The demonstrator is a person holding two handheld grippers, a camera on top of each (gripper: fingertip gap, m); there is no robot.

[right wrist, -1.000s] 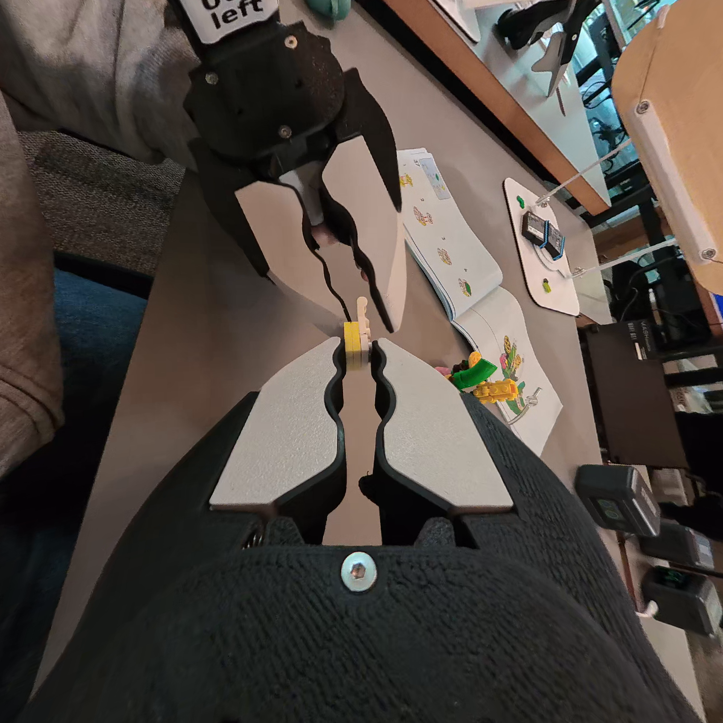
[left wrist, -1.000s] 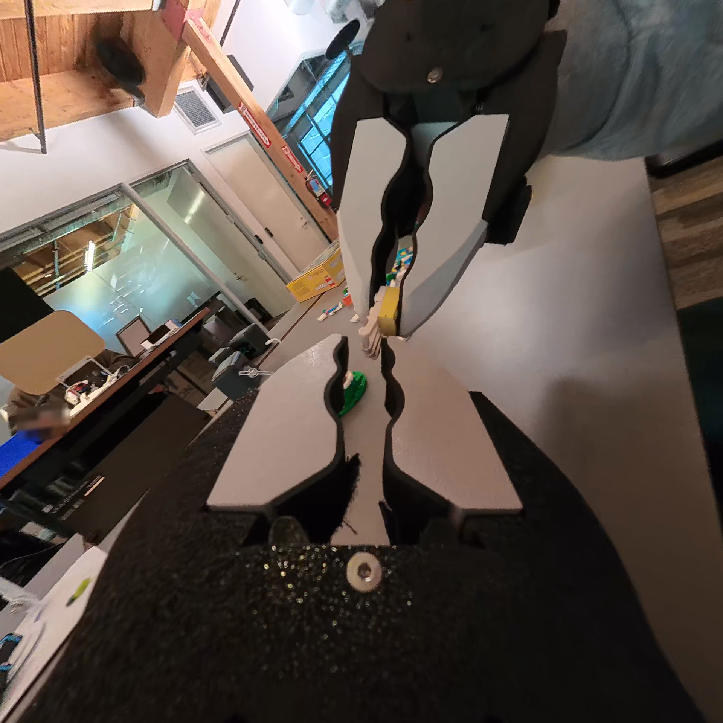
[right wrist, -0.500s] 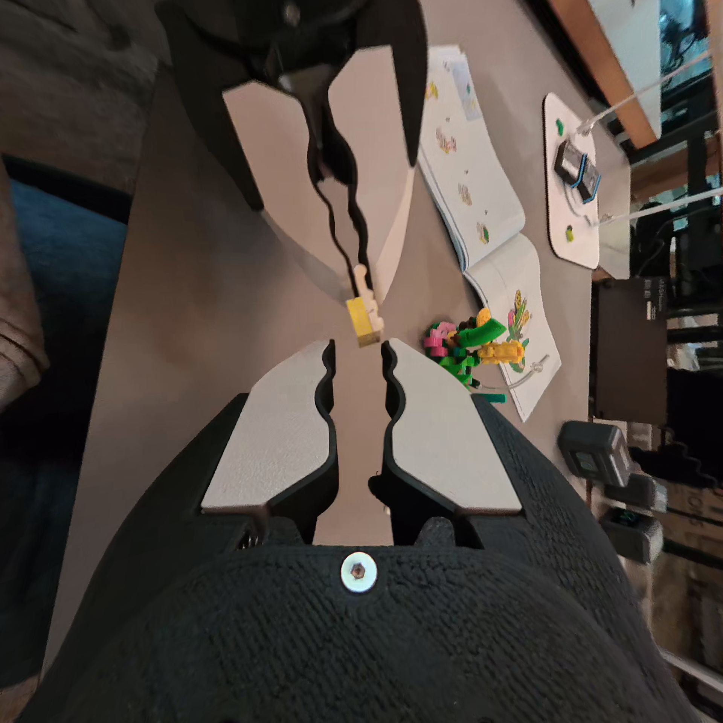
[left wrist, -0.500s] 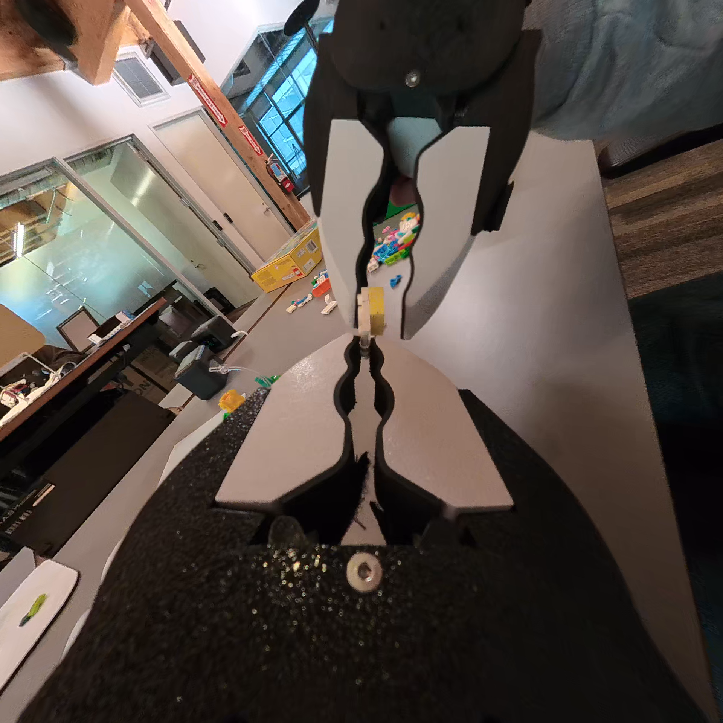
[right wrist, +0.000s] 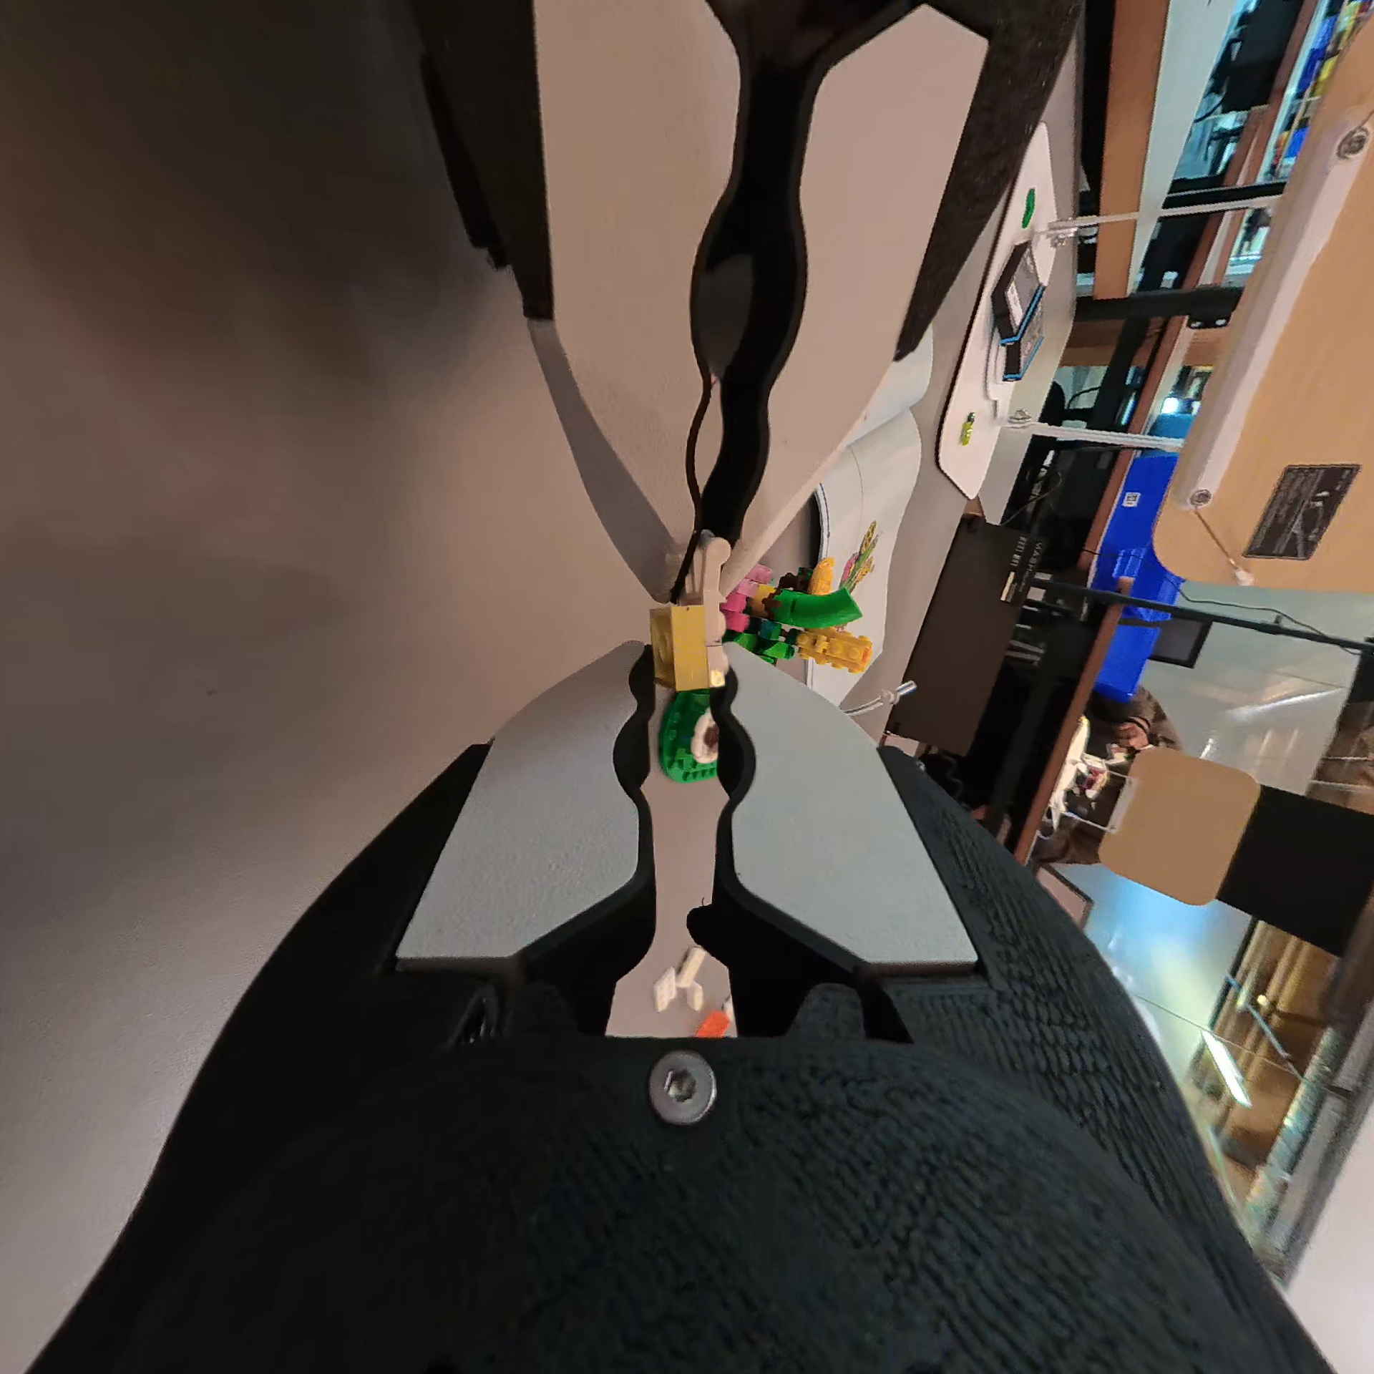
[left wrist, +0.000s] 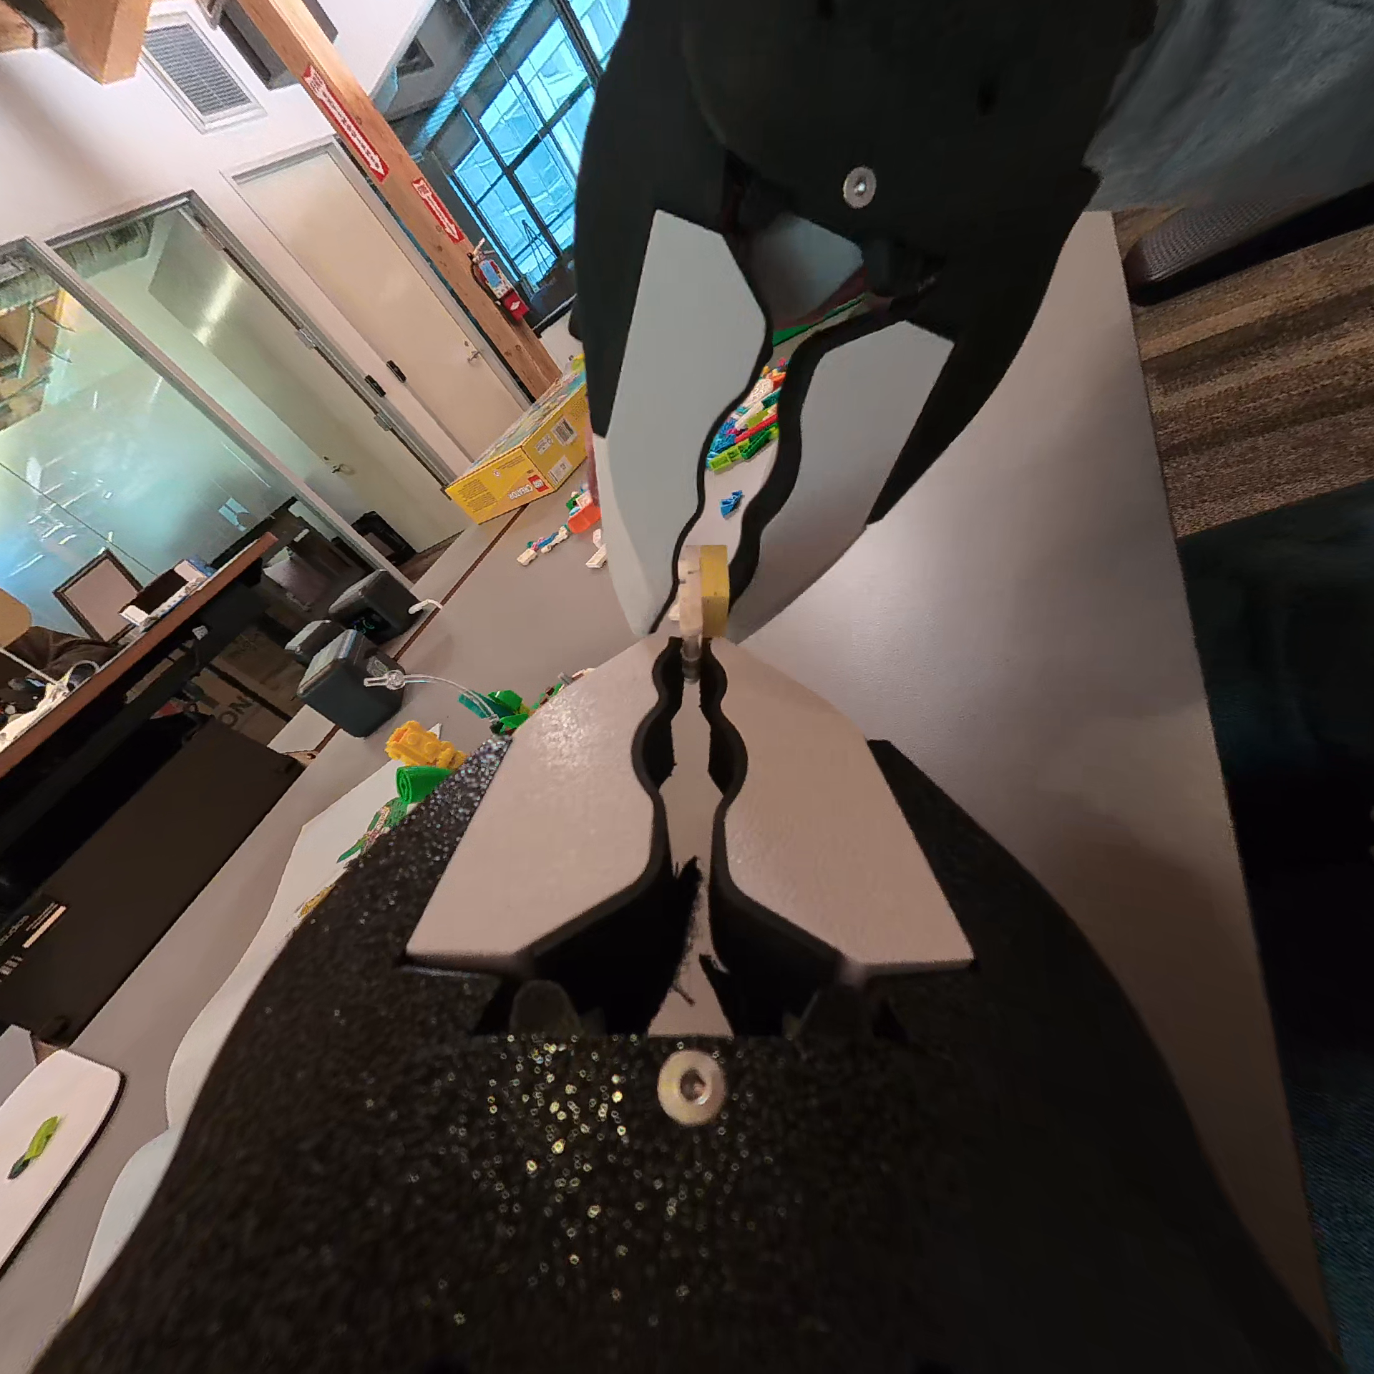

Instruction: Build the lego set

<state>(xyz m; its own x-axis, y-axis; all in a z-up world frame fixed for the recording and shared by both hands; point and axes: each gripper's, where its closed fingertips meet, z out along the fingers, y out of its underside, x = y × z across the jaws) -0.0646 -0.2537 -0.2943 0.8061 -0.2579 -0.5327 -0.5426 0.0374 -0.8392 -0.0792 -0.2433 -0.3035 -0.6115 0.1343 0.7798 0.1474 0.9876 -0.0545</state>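
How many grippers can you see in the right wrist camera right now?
2. The right gripper sits at the bottom, shut on the yellow brick; the left gripper enters from the top, pinching the white piece joined to it.

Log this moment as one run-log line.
left gripper: shut on white piece | right gripper: shut on yellow brick | pieces mated, held above table

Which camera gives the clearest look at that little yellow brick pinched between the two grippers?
The right wrist view: the small yellow plastic brick shows two faces there. The left wrist view shows only its narrow edge.
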